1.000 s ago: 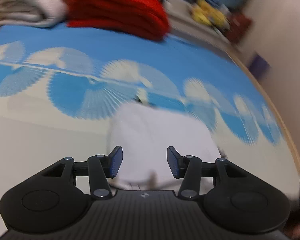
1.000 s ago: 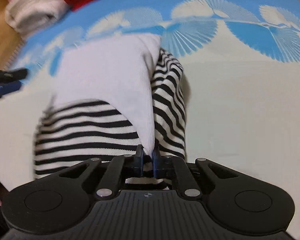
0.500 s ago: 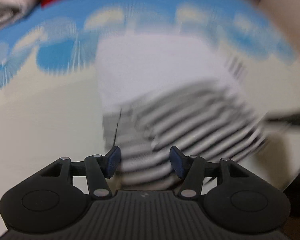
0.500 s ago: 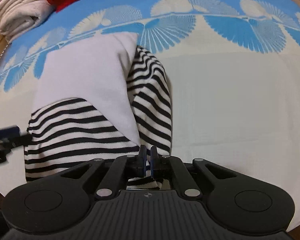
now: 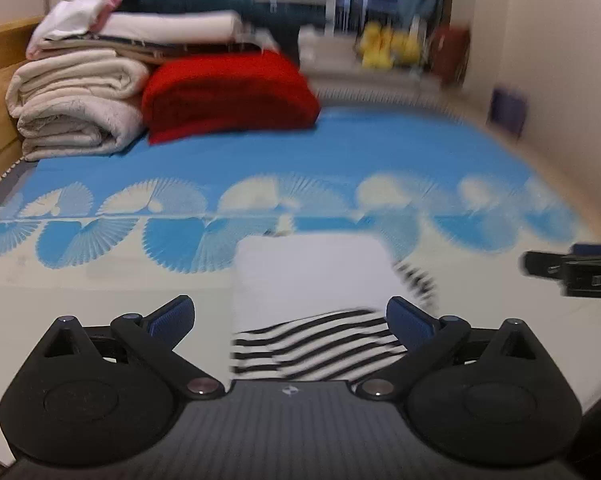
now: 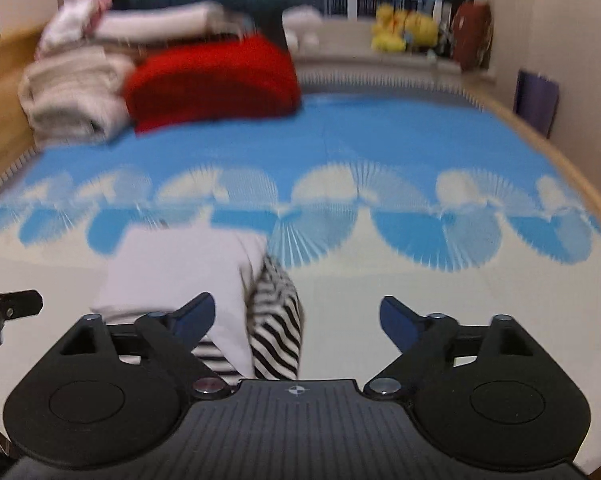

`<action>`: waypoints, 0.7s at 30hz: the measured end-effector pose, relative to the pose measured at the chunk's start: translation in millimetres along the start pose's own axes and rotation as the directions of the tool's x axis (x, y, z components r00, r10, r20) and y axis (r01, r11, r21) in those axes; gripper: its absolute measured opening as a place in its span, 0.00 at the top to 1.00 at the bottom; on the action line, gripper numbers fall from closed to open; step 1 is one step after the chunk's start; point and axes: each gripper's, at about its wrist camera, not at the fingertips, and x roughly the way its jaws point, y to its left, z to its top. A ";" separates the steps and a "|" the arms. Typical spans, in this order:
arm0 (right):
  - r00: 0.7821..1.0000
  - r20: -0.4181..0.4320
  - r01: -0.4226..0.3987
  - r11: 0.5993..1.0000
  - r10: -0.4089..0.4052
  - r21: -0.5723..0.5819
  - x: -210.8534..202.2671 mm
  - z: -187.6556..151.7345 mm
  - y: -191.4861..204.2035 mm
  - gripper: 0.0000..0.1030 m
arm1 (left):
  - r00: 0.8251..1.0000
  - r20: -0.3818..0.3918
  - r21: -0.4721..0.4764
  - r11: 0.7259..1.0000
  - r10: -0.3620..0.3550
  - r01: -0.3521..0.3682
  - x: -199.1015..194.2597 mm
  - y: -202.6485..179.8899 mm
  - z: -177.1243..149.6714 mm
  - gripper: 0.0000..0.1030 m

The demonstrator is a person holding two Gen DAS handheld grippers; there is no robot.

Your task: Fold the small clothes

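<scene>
1. Lying folded on a blue-and-cream fan-patterned bed cover [image 5: 260, 168], a small white garment with black-and-white striped parts [image 5: 312, 276] sits on the cream part of the cover, its white panel on top and a striped edge nearest the cameras.
2. Left gripper [image 5: 290, 316]: jaws spread wide and opening, blue pads either side of the garment's near striped edge in this view, not pressing on it. It holds nothing.
3. Right gripper [image 6: 296, 318]: jaws likewise wide apart and opening, released from the cloth; the garment's striped sleeve [image 6: 276, 320] shows between the pads, toward the left one, which overlaps the white panel in this view. Whether that pad touches the cloth cannot be told.
4. At the far end of the bed, a folded red blanket [image 5: 228, 92] lies beside a stack of cream quilts [image 5: 76, 108] with more folded linen on top.
5. Yellow soft toys [image 6: 404, 32] sit on the window ledge behind, blurred.
</scene>
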 end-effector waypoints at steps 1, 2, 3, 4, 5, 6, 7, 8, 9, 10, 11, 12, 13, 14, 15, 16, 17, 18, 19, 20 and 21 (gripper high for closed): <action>1.000 0.025 -0.012 1.000 0.012 0.000 -11.7 -1.1 -0.7 0.05 | 1.000 0.014 -0.020 1.000 -0.004 0.004 -11.5 -1.9 -7.1 0.01; 0.999 0.044 -0.020 1.000 0.020 -0.001 -21.6 -3.8 -1.0 0.03 | 1.000 0.022 -0.031 1.000 -0.002 0.002 -22.3 -5.1 -16.3 0.01; 0.998 0.059 -0.022 1.000 0.022 -0.003 -30.8 -9.1 -1.7 0.02 | 1.000 0.027 -0.034 0.999 0.010 -0.009 -30.8 -8.2 -25.6 0.01; 0.998 0.064 -0.019 1.000 0.020 -0.003 -36.6 -14.2 -1.6 0.02 | 0.999 0.031 -0.038 0.999 0.023 -0.022 -37.9 -13.0 -35.9 0.01; 0.998 0.064 -0.017 1.000 0.017 -0.001 -42.0 -22.1 -1.9 0.01 | 0.999 0.029 -0.047 0.998 0.038 -0.036 -45.0 -17.2 -46.5 0.01; 0.998 0.062 -0.017 1.000 0.017 0.002 -46.0 -31.3 -2.4 0.01 | 0.999 0.020 -0.054 0.998 0.042 -0.041 -49.5 -20.1 -56.0 0.01; 0.998 0.057 -0.017 1.000 0.017 0.004 -48.7 -41.8 -3.2 0.01 | 0.999 0.004 -0.062 0.997 0.045 -0.044 -51.0 -24.3 -67.2 0.01; 0.999 0.051 -0.013 1.000 0.013 0.004 -49.5 -51.8 -1.0 0.01 | 0.998 -0.018 -0.068 0.996 0.054 -0.055 -50.8 -28.2 -78.4 0.01; 0.999 0.042 -0.007 1.000 0.007 0.004 -50.2 -64.7 -0.6 0.01 | 0.996 -0.048 -0.075 0.994 0.071 -0.075 -47.0 -30.7 -89.9 0.01; 1.000 0.029 -0.003 1.000 0.003 0.003 -48.7 -77.8 -0.2 0.01 | 0.993 -0.077 -0.074 0.993 0.089 -0.094 -42.6 -32.4 -100.6 0.01; 1.000 0.007 0.001 1.000 -0.001 0.014 -46.9 -89.4 -0.9 0.02 | 0.988 -0.112 -0.061 0.992 0.106 -0.113 -38.4 -32.7 -111.0 0.01; 1.000 -0.026 -0.006 0.999 0.007 0.035 -44.1 -93.3 -0.1 0.03 | 0.983 -0.142 -0.044 0.991 0.118 -0.125 -33.2 -32.6 -115.3 0.01; 0.999 -0.032 -0.032 0.998 0.033 0.049 -44.4 -93.1 0.7 0.03 | 0.980 -0.156 -0.036 0.990 0.127 -0.134 -28.9 -29.9 -115.7 0.01; 0.999 -0.018 -0.042 0.998 0.043 0.043 -46.0 -92.1 3.1 0.03 | 0.979 -0.148 -0.036 0.989 0.137 -0.144 -26.5 -25.5 -115.3 0.01; 0.999 -0.003 -0.031 0.999 0.031 0.020 -46.8 -92.1 6.3 0.03 | 0.979 -0.138 -0.030 0.987 0.150 -0.155 -24.5 -21.6 -114.3 0.01; 1.000 0.000 0.004 1.000 -0.004 -0.005 -44.1 -92.9 9.4 0.03 | 0.977 -0.135 -0.019 0.986 0.164 -0.168 -22.4 -18.5 -113.9 0.01; 1.000 -0.007 0.023 1.000 -0.023 -0.009 -42.6 -94.0 10.3 0.03 | 0.975 -0.143 -0.016 0.984 0.171 -0.175 -19.6 -14.3 -114.7 0.01; 0.999 -0.019 0.026 1.000 -0.026 -0.001 -40.0 -94.7 10.1 0.03 | 0.973 -0.157 -0.032 0.984 0.171 -0.178 -15.5 -9.0 -115.3 0.01; 0.999 -0.032 0.018 1.000 -0.017 0.013 -38.4 -95.2 9.1 0.03 | 0.971 -0.172 -0.062 0.982 0.166 -0.179 -14.5 -4.3 -115.9 0.01; 0.999 -0.039 0.013 1.000 -0.011 0.026 -37.8 -95.5 8.2 0.03 | 0.970 -0.184 -0.091 0.980 0.161 -0.180 -14.1 0.2 -116.1 0.01; 0.999 -0.041 0.013 0.999 -0.011 0.036 -37.5 -95.5 7.8 0.03 | 0.968 -0.193 -0.107 0.978 0.157 -0.180 -14.4 2.8 -116.4 0.01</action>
